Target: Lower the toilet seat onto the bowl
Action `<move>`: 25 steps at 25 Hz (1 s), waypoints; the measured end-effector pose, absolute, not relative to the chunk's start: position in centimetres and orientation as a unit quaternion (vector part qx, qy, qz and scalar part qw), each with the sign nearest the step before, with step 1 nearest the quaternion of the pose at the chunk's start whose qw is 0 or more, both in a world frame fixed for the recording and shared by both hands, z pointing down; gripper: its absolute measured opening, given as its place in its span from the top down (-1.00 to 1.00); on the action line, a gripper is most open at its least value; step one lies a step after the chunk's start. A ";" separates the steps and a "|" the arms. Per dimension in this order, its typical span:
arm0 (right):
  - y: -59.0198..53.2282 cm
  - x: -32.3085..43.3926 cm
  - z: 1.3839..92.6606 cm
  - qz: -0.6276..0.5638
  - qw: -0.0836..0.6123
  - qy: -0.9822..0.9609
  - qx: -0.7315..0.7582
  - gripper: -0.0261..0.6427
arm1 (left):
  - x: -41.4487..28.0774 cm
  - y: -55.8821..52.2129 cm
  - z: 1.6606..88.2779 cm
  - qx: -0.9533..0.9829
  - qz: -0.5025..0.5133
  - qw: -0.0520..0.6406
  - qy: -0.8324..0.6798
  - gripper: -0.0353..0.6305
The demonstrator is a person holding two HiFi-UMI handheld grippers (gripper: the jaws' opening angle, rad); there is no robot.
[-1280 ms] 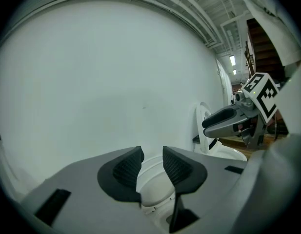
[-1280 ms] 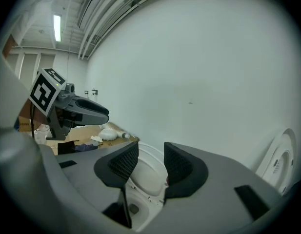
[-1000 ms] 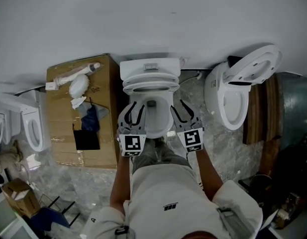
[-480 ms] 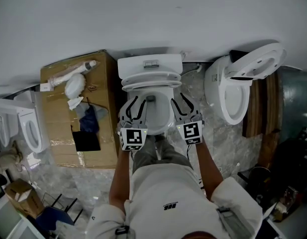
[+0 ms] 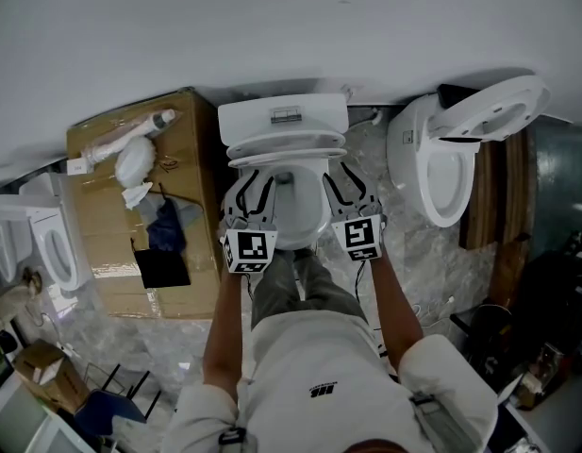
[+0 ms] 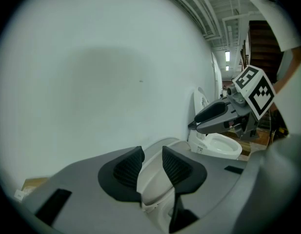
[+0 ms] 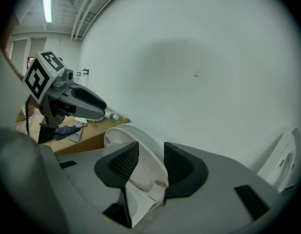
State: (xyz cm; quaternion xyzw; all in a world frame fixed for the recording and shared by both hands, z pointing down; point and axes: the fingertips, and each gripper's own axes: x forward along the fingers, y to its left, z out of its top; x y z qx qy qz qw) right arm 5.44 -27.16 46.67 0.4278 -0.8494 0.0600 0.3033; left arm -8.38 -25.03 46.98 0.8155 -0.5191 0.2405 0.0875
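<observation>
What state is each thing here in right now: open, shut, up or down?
Toilet seat, partway down, tilted.
Left gripper, fingers closed on the seat.
Right gripper, fingers closed on the seat.
Neighbouring toilet, lid up.
Cardboard box, closed.

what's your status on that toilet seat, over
Grippers: left gripper and right gripper shut on toilet seat sides. Seat tilted up, not yet on bowl. Nothing seen in the way.

Left tongs (image 5: 260, 179) and right tongs (image 5: 338, 174) reach forward, clamped.
</observation>
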 end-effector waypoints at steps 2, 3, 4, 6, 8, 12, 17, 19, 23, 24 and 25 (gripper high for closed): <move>-27.6 5.3 47.2 0.059 0.307 -0.848 0.429 0.44 | -8.6 -25.5 47.6 0.816 0.245 0.087 -0.516 0.47; -27.8 5.2 47.5 0.058 0.308 -0.848 0.428 0.43 | -8.8 -25.8 48.0 0.816 0.247 0.086 -0.515 0.47; -28.0 5.0 47.9 0.056 0.308 -0.849 0.426 0.43 | -8.9 -26.0 48.4 0.816 0.250 0.086 -0.513 0.47; -28.3 4.7 48.7 0.050 0.312 -0.851 0.420 0.42 | -9.1 -26.5 49.0 0.817 0.255 0.085 -0.510 0.47; -28.6 4.6 49.4 0.047 0.320 -0.850 0.416 0.42 | -9.2 -27.0 49.6 0.817 0.260 0.085 -0.508 0.47; -29.2 4.1 50.6 0.042 0.333 -0.848 0.410 0.40 | -9.5 -27.8 50.6 0.818 0.268 0.083 -0.502 0.47; -30.1 3.7 51.8 0.039 0.341 -0.848 0.405 0.40 | -9.6 -28.3 51.9 0.821 0.278 0.082 -0.492 0.47; -30.4 3.4 52.2 0.036 0.344 -0.848 0.401 0.40 | -9.6 -28.4 52.5 0.822 0.284 0.084 -0.486 0.47; -31.1 2.9 53.2 0.029 0.357 -0.847 0.392 0.40 | -9.7 -28.7 53.6 0.822 0.298 0.084 -0.479 0.45; -31.3 2.9 53.4 0.026 0.361 -0.846 0.392 0.40 | -9.7 -28.8 53.9 0.822 0.301 0.084 -0.477 0.45; -31.5 2.9 53.7 0.024 0.364 -0.845 0.392 0.40 | -9.7 -28.9 54.1 0.822 0.304 0.084 -0.475 0.43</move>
